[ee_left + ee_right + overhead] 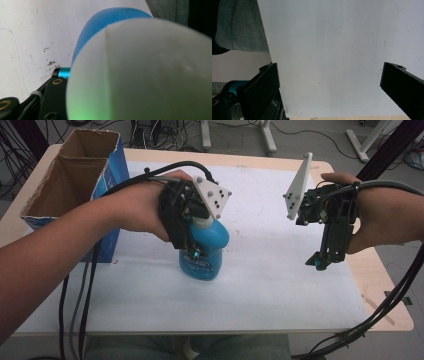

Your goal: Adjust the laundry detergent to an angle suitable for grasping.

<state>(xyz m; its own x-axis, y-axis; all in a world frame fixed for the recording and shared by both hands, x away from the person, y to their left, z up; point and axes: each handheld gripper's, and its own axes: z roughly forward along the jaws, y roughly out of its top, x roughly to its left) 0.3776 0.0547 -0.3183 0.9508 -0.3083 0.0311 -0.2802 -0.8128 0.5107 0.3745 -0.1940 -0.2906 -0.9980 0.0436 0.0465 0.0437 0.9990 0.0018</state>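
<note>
A blue bottle (pixel 207 252) with a white cap (pixel 202 222) stands on the white sheet (pixel 270 280) near the middle of the table. My left gripper (pixel 192 251) reaches down from the left hand and is shut on the bottle's upper part. In the left gripper view the white cap (pixel 140 72) looms close, with the blue body (pixel 100 22) behind it and one black finger (pixel 53 95) beside it. My right gripper (pixel 318 262) hangs over the sheet's right side, open and holding nothing. Its jaws stand wide apart above the bare sheet (pixel 329 50).
A tall open cardboard box (pixel 70 175) with blue sides stands at the table's back left, close behind the left forearm. Cables (pixel 75 295) trail off the front edge on both sides. The person's lap (pixel 237 27) lies beyond the table's near edge.
</note>
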